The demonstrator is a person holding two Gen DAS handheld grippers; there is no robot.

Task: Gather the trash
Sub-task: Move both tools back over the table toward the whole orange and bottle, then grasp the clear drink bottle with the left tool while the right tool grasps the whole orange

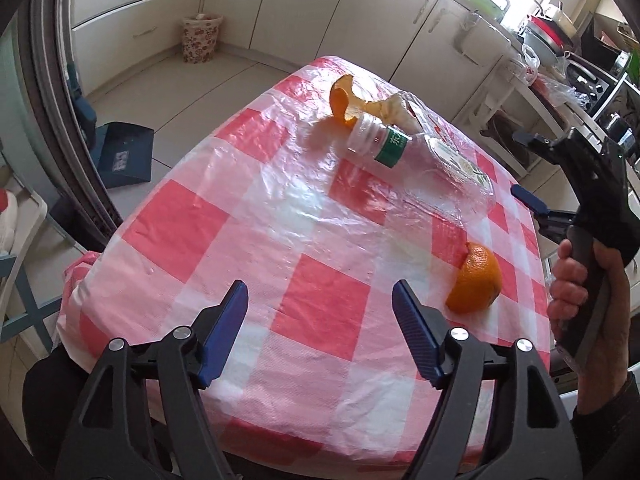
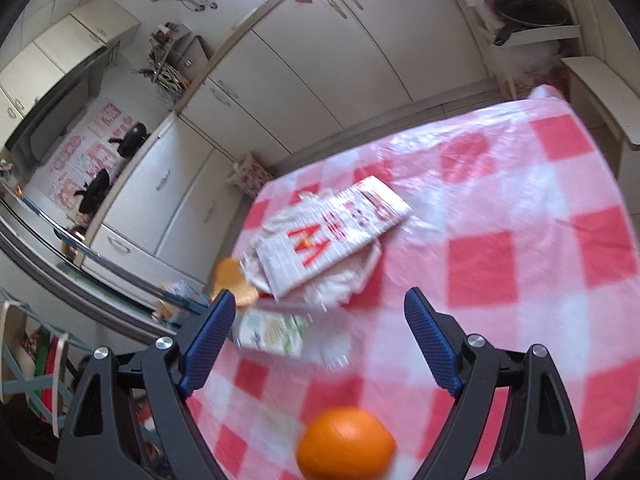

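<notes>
A clear plastic bottle (image 1: 420, 156) with a green label lies on its side on the red-and-white checked table (image 1: 280, 240). A curled orange peel (image 1: 344, 100) and crumpled paper (image 1: 396, 110) lie beyond it. An orange peel half (image 1: 476, 278) sits near the right edge. My left gripper (image 1: 320, 316) is open and empty above the table's near part. My right gripper (image 1: 524, 164) is open at the right edge, beside the bottle. In the right wrist view my right gripper (image 2: 316, 332) is open over the bottle (image 2: 280, 332), with the orange peel half (image 2: 346, 444) below and a red-printed white package (image 2: 332, 236) on crumpled paper ahead.
A floral waste bin (image 1: 201, 38) stands on the floor by the cabinets, also in the right wrist view (image 2: 252, 176). A dark dustpan (image 1: 122, 154) lies on the floor left of the table. Counters with pots line the right side.
</notes>
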